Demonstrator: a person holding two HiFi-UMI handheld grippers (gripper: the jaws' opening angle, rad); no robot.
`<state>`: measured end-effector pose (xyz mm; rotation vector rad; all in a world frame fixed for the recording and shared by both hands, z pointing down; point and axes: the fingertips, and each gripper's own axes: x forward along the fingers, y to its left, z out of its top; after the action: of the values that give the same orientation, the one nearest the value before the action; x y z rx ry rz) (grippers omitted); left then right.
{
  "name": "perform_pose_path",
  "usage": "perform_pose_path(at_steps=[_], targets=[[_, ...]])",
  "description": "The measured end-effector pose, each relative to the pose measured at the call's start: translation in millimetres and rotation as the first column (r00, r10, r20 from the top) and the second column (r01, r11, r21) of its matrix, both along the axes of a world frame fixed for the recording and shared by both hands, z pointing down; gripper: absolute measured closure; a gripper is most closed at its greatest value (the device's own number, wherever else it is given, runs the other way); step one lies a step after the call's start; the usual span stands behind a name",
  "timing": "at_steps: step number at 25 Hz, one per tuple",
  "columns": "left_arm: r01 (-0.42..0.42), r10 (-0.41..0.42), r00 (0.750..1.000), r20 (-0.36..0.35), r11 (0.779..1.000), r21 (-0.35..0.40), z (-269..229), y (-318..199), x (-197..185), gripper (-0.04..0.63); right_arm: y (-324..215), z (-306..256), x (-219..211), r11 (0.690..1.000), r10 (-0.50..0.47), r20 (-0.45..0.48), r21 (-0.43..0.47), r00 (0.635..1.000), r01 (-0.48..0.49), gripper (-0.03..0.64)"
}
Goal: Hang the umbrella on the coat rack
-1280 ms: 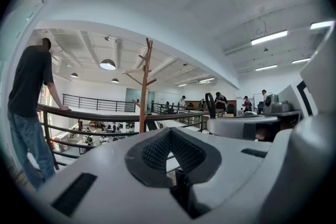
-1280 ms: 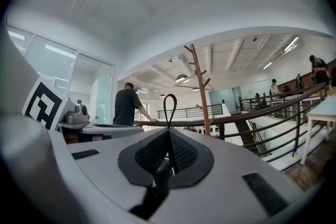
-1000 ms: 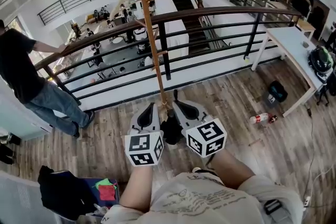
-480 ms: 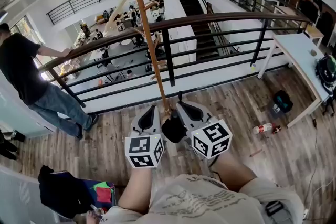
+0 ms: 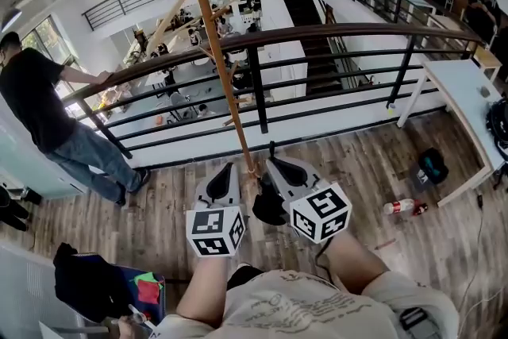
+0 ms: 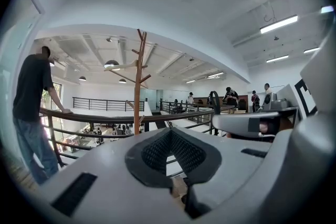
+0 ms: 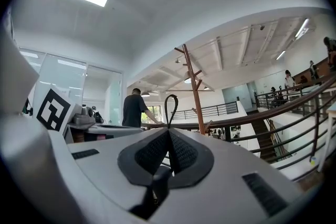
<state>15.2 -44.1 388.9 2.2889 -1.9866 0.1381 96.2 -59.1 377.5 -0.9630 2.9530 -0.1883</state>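
Observation:
The wooden coat rack (image 5: pixel 218 59) rises as a thin pole with short pegs just in front of the railing; it also shows as the coat rack (image 6: pixel 138 86) and the coat rack (image 7: pixel 194 92). My right gripper (image 5: pixel 274 164) is shut on the black umbrella's strap loop (image 7: pixel 170 107), which sticks up between its pads. The folded black umbrella (image 5: pixel 268 204) hangs under that gripper, between both grippers, near the pole's foot. My left gripper (image 5: pixel 226 167) sits just left of the pole and looks shut, with nothing in it; its pads (image 6: pixel 157 152) meet in front of the camera.
A dark metal railing (image 5: pixel 317 32) with a wooden handrail runs across behind the rack, with an open drop beyond. A person in a black shirt (image 5: pixel 40 103) leans on it at the left. A white table (image 5: pixel 464 99), a bottle (image 5: pixel 401 207) and a dark bag (image 5: pixel 432 167) are at the right; a pile of clothes (image 5: pixel 87 290) is at lower left.
The head view has tilted up slightly, so more of the rack's top shows. Both grippers stay by the pole's foot, the right one still holding the umbrella.

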Motion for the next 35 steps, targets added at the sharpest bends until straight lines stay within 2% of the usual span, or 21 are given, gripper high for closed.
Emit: perform_pose_path(at_steps=[6,15,22,26,35], targets=[[0.007,-0.007,1.000,0.002,1.000,0.008,0.3,-33.3,-7.0,0.591,-30.1,4.2,-2.0,1.000,-0.006,-0.009,-0.001,1.000,0.006,0.616],[-0.050,0.051,0.999,-0.014,0.997,0.051,-4.8,-129.6,-37.1,0.591,-111.4,-6.1,-33.5,1.000,0.009,-0.032,0.024,0.999,-0.009,0.616],[-0.093,0.097,0.995,-0.034,0.991,0.098,-29.0,-208.2,-75.9,0.591,-183.6,-43.3,-72.5,0.998,0.010,-0.031,0.068,0.999,-0.008,0.616],[-0.130,0.132,0.991,-0.013,0.984,0.121,-43.3,-245.9,-93.2,0.591,-229.5,-70.6,-91.9,0.997,0.015,-0.009,0.076,1.000,-0.014,0.616],[-0.200,0.200,0.980,0.017,0.969,0.144,-58.3,-316.2,-135.0,0.591,-313.6,-123.8,-137.8,0.977,0.091,-0.031,0.199,0.995,-0.083,0.617]])
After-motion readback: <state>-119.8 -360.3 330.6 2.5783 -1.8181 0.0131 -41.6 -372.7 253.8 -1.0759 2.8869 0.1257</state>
